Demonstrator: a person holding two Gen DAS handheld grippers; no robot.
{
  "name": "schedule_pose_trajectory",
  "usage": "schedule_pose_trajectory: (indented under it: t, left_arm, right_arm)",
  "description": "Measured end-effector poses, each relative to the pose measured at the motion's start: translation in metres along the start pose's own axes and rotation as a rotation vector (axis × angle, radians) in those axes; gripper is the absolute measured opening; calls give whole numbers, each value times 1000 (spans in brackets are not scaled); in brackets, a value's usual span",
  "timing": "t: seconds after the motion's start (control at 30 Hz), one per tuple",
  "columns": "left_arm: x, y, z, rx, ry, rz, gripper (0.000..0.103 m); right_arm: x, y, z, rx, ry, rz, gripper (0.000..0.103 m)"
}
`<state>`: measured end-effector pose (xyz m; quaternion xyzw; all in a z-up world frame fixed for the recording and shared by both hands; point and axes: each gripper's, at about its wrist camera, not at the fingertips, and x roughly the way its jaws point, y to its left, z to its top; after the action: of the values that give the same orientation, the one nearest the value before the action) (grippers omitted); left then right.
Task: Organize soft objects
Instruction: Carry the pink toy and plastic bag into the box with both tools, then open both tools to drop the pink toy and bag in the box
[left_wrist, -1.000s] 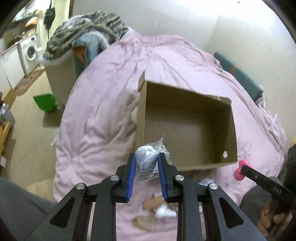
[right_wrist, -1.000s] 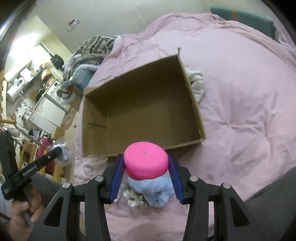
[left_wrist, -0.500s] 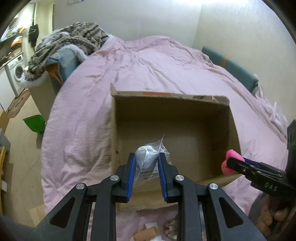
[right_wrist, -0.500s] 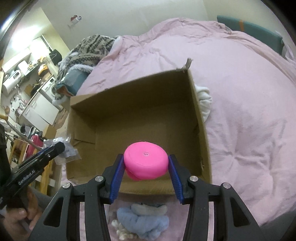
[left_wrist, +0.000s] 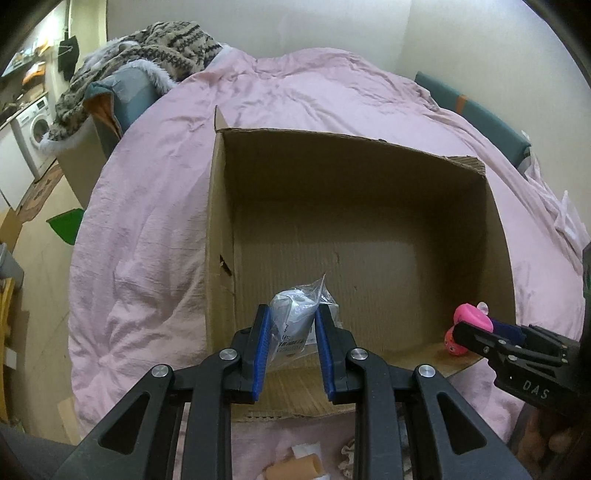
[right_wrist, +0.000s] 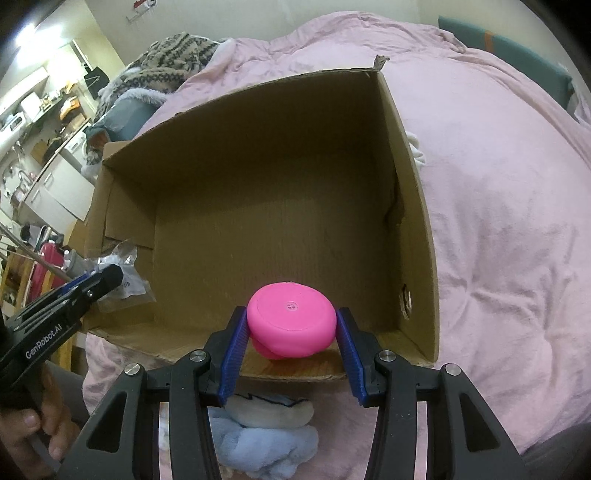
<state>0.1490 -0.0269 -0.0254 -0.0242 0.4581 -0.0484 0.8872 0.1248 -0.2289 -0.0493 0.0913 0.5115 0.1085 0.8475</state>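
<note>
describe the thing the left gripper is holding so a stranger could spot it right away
Find the open cardboard box on the pink duvet. Over its near-left corner, the left gripper pinches a crinkly clear plastic bag with something grey-white inside. The other held item is solid pink.

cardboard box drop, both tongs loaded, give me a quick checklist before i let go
1. Left tongs grip the plastic-wrapped bundle: ok, pinched between both blue pads.
2. Right tongs grip the pink toy: ok, clamped on both sides.
3. Both loads past the near rim of the cardboard box: ok, each hangs over the inside.
4. Box floor free where the loads would land: ok, only bare cardboard shows.
5. The two tongs apart from each other: ok, left load is at the left side, pink toy near the right wall.
6. Drop height: cannot tell from these fisheye views.
</note>
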Motion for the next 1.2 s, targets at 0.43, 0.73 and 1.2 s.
schedule_pose_trajectory:
  t: [0.43, 0.73, 1.2]
  left_arm:
    - [7, 2, -5, 6, 21, 22, 22]
    - [9, 0, -4, 8, 36, 4, 22]
    - [-3, -3, -2, -7, 14, -25, 64]
  right_arm:
    - [4, 5, 1, -24, 9, -18, 50]
    - [3, 1, 0, -13, 7, 0, 50]
    - [-14, -4, 5, 27, -81, 50, 82]
